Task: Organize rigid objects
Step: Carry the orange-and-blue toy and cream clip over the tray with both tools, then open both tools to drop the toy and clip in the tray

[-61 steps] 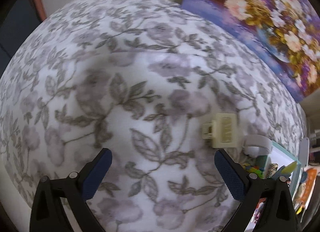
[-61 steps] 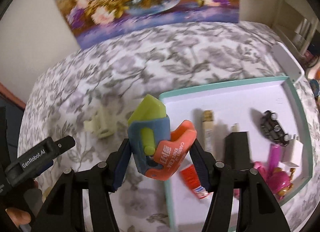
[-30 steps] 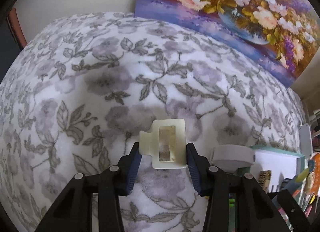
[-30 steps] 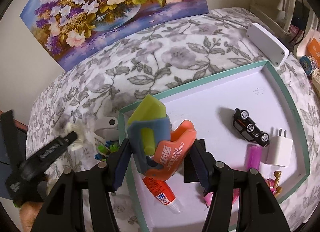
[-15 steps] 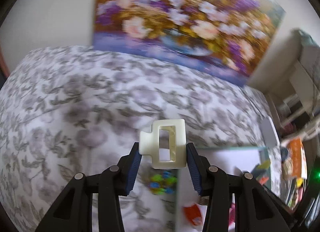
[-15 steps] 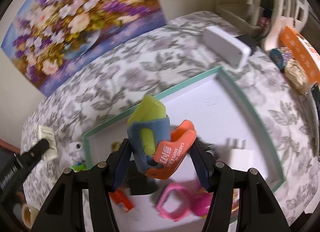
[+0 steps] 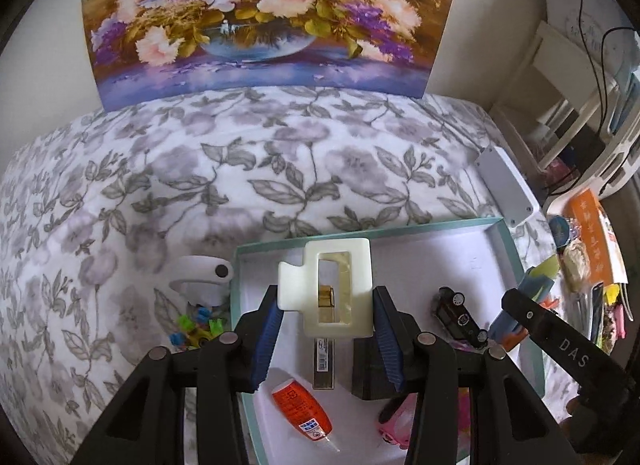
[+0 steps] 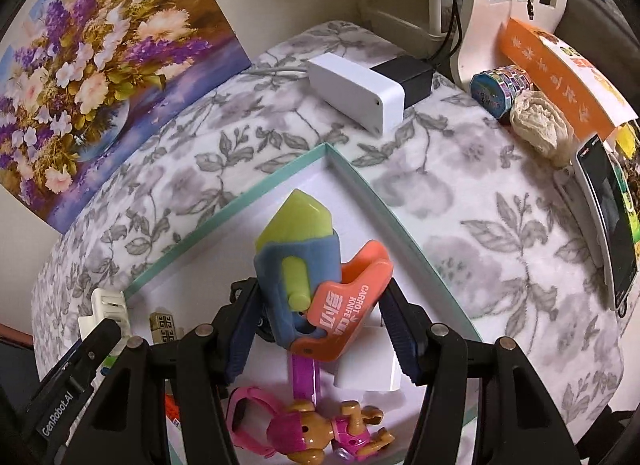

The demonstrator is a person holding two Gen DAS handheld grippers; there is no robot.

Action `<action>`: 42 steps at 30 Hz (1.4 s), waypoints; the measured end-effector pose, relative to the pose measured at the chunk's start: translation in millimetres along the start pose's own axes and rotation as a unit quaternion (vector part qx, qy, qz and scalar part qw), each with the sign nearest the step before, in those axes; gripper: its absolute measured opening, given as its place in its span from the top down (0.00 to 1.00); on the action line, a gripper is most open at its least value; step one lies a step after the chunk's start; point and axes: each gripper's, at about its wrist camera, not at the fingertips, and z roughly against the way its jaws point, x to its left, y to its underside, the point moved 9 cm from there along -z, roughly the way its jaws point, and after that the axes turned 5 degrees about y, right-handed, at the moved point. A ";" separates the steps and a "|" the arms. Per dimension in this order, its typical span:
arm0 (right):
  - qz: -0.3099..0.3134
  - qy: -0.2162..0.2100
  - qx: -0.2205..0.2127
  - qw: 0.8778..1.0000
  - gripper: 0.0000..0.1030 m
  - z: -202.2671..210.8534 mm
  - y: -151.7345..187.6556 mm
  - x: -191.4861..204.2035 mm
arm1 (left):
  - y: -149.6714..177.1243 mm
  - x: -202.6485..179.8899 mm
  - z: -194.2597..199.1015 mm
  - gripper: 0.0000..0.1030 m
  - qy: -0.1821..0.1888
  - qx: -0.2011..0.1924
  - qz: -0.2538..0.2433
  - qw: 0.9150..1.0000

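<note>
On the flower-patterned bed, at far left, a small white gadget (image 7: pixel 202 275) and bright little toys (image 7: pixel 196 331) lie just outside a shallow teal-rimmed tray (image 7: pixel 516 249). The left gripper (image 7: pixel 326 329) hovers over the tray's near-left part, its jaws clamped on a cream hair claw clip (image 7: pixel 332 289). Below it in the tray lie an orange glue tube (image 7: pixel 302 411), a black block (image 7: pixel 370 371) and a black toy car (image 7: pixel 458 315). To the right, the right gripper (image 8: pixel 316 335) holds a blue, yellow-green and orange carrot knife toy (image 8: pixel 316 277) tight over the tray's far-right corner, above a white plug (image 8: pixel 370 369) and a pink doll (image 8: pixel 320 431). Each piece is best lowered onto bare white floor, clear of its neighbours, before the jaws part.
</note>
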 end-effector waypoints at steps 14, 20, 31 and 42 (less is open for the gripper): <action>0.008 0.007 0.004 1.000 0.40 -4.6 1.5 0.3 | 8.7 6.1 -14.7 0.53 -0.010 0.025 0.001 1.000; 0.012 0.008 0.010 1.000 0.40 -7.7 2.6 1.9 | 10.6 8.2 -16.9 0.46 -0.011 0.034 0.005 0.999; 0.018 0.009 0.005 1.000 0.25 -8.0 1.4 4.6 | 6.8 22.9 -10.7 0.16 -0.024 0.032 0.023 0.999; 0.016 -0.002 -0.008 1.000 0.14 -2.3 -1.2 8.9 | -0.9 66.8 3.5 0.00 -0.062 0.011 0.073 0.995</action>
